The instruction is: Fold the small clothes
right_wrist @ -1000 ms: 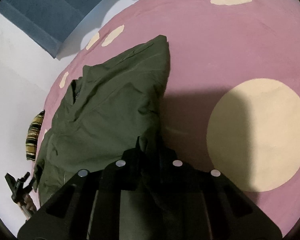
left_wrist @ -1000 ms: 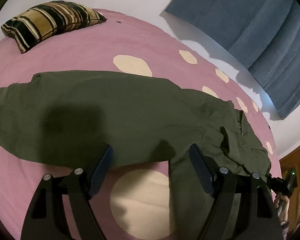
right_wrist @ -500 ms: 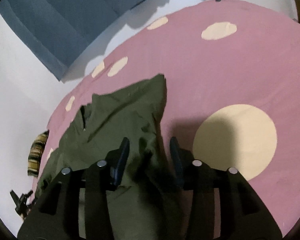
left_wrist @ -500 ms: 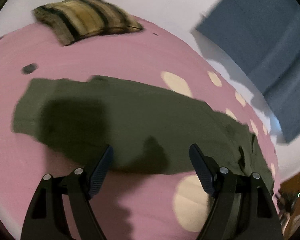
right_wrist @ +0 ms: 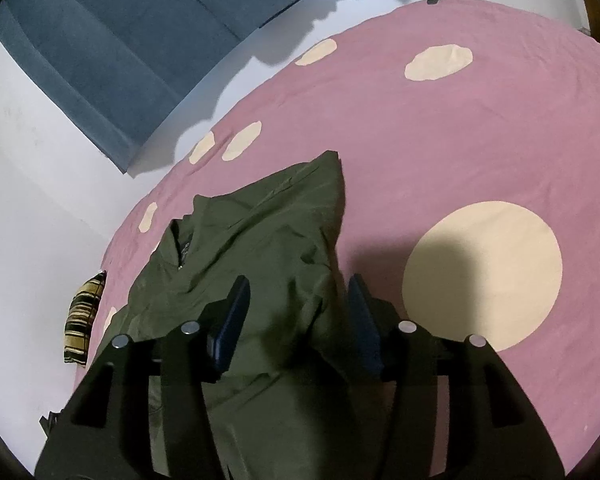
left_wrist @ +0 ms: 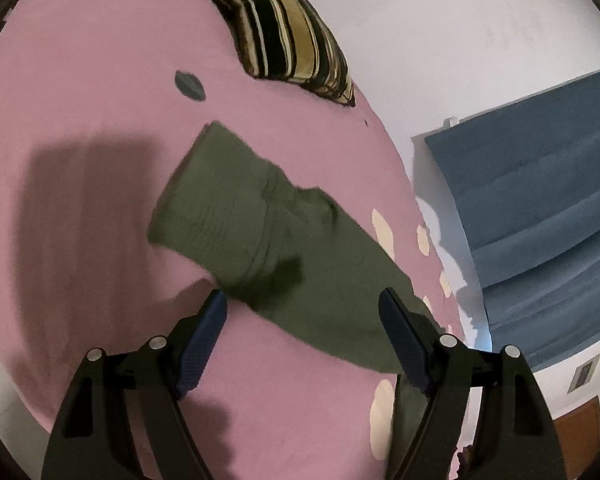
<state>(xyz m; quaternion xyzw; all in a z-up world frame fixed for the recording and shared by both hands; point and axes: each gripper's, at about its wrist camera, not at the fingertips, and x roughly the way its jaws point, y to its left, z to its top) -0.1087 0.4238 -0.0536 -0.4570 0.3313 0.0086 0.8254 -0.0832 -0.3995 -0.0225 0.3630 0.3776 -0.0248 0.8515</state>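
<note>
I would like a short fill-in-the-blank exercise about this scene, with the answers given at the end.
1. The green garment lies on a ____ bedsheet with cream circles.
2. The pillow near the wall has a ____ pattern.
3. The left gripper holds nothing; its jaws are ____.
4. The right gripper is open, with ____ fabric between its fingers.

Answers: pink; striped; open; green

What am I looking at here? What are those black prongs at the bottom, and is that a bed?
Those prongs are two hand-held grippers, each with a fisheye camera looking along its fingers. One picture comes from the left gripper, one from the right gripper. Both are open and hold nothing. Yes, it is a bed: a pink sheet with cream dots, a striped pillow, and an olive green garment lying on it, waiting to be folded. The right gripper's fingers straddle a raised fold of it.
</note>
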